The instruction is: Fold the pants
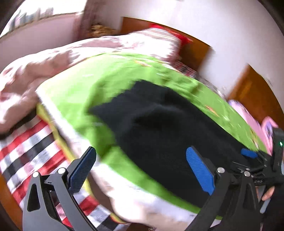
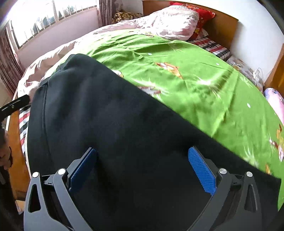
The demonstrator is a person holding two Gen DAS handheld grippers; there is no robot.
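Black pants [image 2: 110,113] lie spread on a green bed cover [image 2: 186,71], running from the near edge toward the far left. My right gripper [image 2: 142,160] is open just above them, its blue pads wide apart with cloth showing between. In the blurred left wrist view the pants [image 1: 159,128] lie to the right, and my left gripper [image 1: 142,160] is open over the cover's near edge, nothing between its fingers. The right gripper [image 1: 250,154] shows at the far right of that view, over the pants. A black part of the left gripper [image 2: 16,104] pokes in at the left edge.
A pink quilt [image 2: 159,23] is bunched along the far side of the bed, with a red pillow [image 2: 202,19] against the wooden headboard [image 2: 221,26]. A red, white and black checked sheet [image 1: 30,147] hangs at the left edge. A window [image 2: 35,16] lies beyond.
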